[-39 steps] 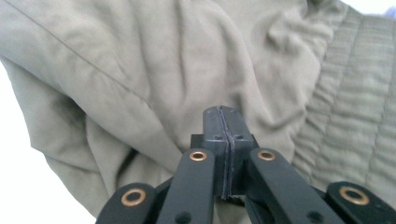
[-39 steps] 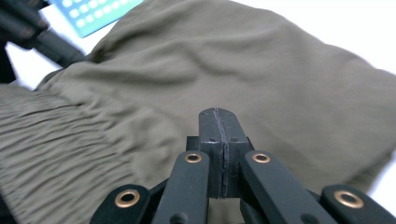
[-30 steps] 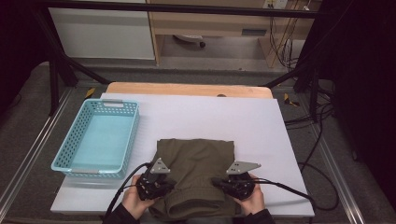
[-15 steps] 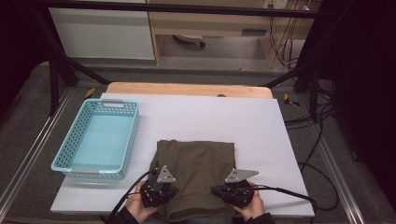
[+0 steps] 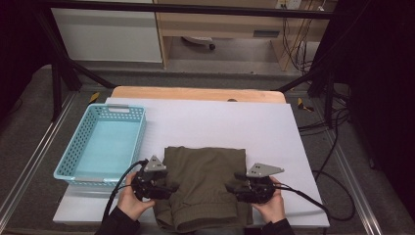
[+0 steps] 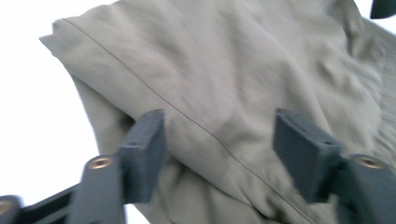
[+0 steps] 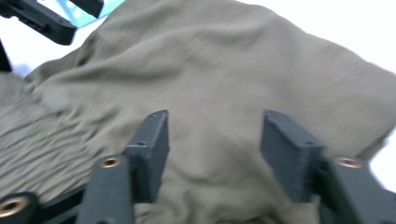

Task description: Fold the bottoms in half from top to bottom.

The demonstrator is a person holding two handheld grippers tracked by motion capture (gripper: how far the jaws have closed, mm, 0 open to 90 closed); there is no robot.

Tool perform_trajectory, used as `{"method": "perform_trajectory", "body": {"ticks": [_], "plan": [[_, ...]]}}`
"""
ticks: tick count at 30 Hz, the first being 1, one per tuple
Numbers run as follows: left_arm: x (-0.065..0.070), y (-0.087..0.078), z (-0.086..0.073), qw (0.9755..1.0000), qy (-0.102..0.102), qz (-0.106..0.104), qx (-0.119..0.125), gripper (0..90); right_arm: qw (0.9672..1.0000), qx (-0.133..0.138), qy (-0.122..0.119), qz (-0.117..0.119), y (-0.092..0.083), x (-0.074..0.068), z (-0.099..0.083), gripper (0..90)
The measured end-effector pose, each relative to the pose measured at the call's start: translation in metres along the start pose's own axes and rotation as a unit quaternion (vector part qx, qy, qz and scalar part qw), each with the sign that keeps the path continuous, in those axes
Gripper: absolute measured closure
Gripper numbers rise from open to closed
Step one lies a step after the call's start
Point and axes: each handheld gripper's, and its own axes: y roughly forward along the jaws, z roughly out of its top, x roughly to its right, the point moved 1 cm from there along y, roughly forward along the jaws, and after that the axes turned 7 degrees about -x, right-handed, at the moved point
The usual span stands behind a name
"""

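Surface: white table (image 5: 215, 122); wooden strip along its far edge; grey floor, black frame bars and cables around it
Garment: folded olive garment (image 5: 203, 188) at the near edge, between both claws
Left claw: left gripper (image 5: 169, 187) at the garment's left edge; jaws just opened, spread, pressing nothing
Right claw: right gripper (image 5: 232, 188) at its right edge; jaws likewise just opened, cloth below them
Basket: blue basket (image 5: 73, 152) left of the left claw
High view: hands, basket, room
Gripper views: seam (image 6: 187, 116) and wrinkles close up
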Motion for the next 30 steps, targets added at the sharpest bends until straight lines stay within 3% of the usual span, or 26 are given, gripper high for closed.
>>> {"method": "perform_trajectory", "body": {"ticks": [2, 5, 9, 13, 16, 21, 25, 30], "plan": [[-0.006, 0.0, 0.005, 0.9999, -0.004, 0.011, 0.006, 25.2, 0.9999, 0.003, 0.004, -0.009, 0.0, 0.009, 0.006, 28.7], [-0.017, 0.005, 0.016, 0.9995, -0.027, 0.015, 0.0, 16.3, 0.9995, -0.003, 0.011, -0.03, 0.003, 0.024, 0.013, 20.6], [-0.032, 0.015, 0.028, 0.9989, -0.041, 0.019, -0.016, 11.7, 0.9983, -0.005, 0.026, -0.051, 0.008, 0.044, 0.019, 15.5], [-0.045, 0.027, 0.035, 0.9975, -0.057, 0.033, -0.027, 12.2, 0.9962, -0.01, 0.049, -0.071, 0.015, 0.066, 0.022, 16.5], [-0.053, 0.034, 0.036, 0.9955, -0.068, 0.058, -0.03, 17.6, 0.9946, -0.013, 0.064, -0.081, 0.022, 0.081, 0.025, 19.4], [-0.058, 0.046, 0.04, 0.9934, -0.09, 0.061, -0.037, 32.9, 0.9926, -0.026, 0.08, -0.088, 0.036, 0.094, 0.026, 23.2], [-0.065, 0.058, 0.036, 0.9925, -0.103, 0.046, -0.048, 37.2, 0.9918, -0.043, 0.084, -0.085, 0.048, 0.098, 0.023, 24.7], [-0.073, 0.066, 0.032, 0.9924, -0.113, 0.019, -0.045, 46.0, 0.9927, -0.05, 0.078, -0.077, 0.054, 0.096, 0.021, 32.8]]}}
